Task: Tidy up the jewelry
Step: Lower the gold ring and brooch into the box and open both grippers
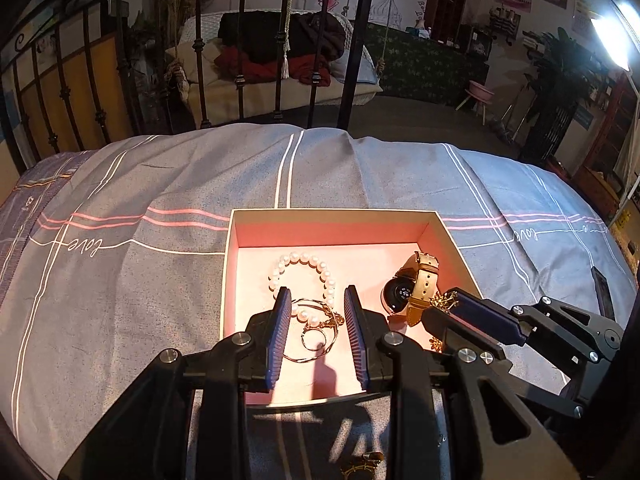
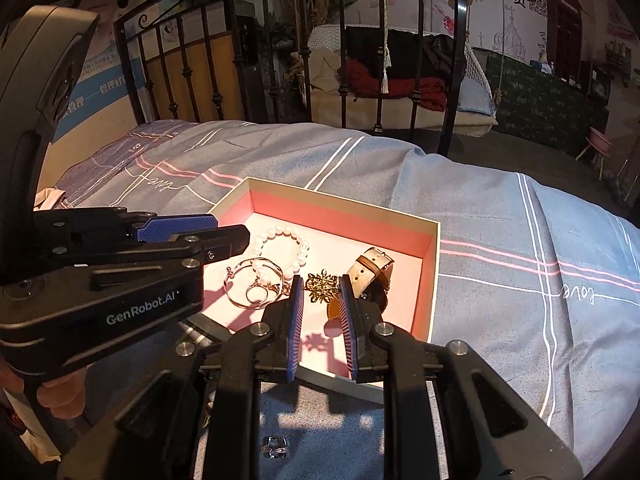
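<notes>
A: Where is the jewelry?

B: In the pink-lined box (image 1: 434, 222) on the striped bedspread (image 1: 160, 184). The pearl bracelet (image 1: 304, 276) lies toward the back, the gold wire bangle (image 1: 320, 332) overlaps its near side, and the watch (image 2: 370, 270) sits to the right.

A: And the tongs?

B: The left gripper (image 1: 316, 300) hangs over the bangle, fingers slightly apart, nothing between them. The right gripper (image 2: 320, 284) also stands slightly apart; the gold filigree brooch (image 2: 322, 286) shows in its gap, though I cannot tell whether the pads touch it.

A: Anything outside the box?

B: A silver ring (image 2: 276, 447) lies on the bedspread, below the right gripper.
</notes>
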`<control>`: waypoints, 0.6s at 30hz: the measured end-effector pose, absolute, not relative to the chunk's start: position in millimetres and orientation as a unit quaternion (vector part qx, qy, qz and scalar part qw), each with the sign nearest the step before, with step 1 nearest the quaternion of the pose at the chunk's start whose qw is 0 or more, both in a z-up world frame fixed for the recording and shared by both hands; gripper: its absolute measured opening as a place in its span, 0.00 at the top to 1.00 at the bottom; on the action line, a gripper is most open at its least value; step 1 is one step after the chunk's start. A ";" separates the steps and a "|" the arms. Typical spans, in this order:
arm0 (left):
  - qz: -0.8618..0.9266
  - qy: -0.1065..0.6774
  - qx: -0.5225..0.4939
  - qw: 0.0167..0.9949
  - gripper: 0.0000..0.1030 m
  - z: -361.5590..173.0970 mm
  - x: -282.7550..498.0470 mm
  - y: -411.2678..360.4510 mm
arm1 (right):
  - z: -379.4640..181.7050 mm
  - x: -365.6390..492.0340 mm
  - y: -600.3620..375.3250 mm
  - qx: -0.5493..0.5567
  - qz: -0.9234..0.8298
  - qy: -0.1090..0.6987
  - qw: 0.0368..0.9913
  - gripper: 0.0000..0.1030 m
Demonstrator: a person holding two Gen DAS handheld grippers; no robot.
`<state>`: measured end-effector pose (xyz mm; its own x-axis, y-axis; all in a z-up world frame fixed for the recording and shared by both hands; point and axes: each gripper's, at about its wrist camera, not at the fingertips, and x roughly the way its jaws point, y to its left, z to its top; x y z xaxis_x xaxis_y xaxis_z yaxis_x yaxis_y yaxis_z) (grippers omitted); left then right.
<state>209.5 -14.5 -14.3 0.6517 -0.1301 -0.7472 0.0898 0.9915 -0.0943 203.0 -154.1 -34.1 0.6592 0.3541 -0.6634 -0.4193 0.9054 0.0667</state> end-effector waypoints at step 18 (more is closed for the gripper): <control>-0.051 0.420 -0.021 0.906 0.73 -19.6 216.7 -11.2 | -43.7 210.0 -148.5 -0.056 0.207 0.365 0.906 0.81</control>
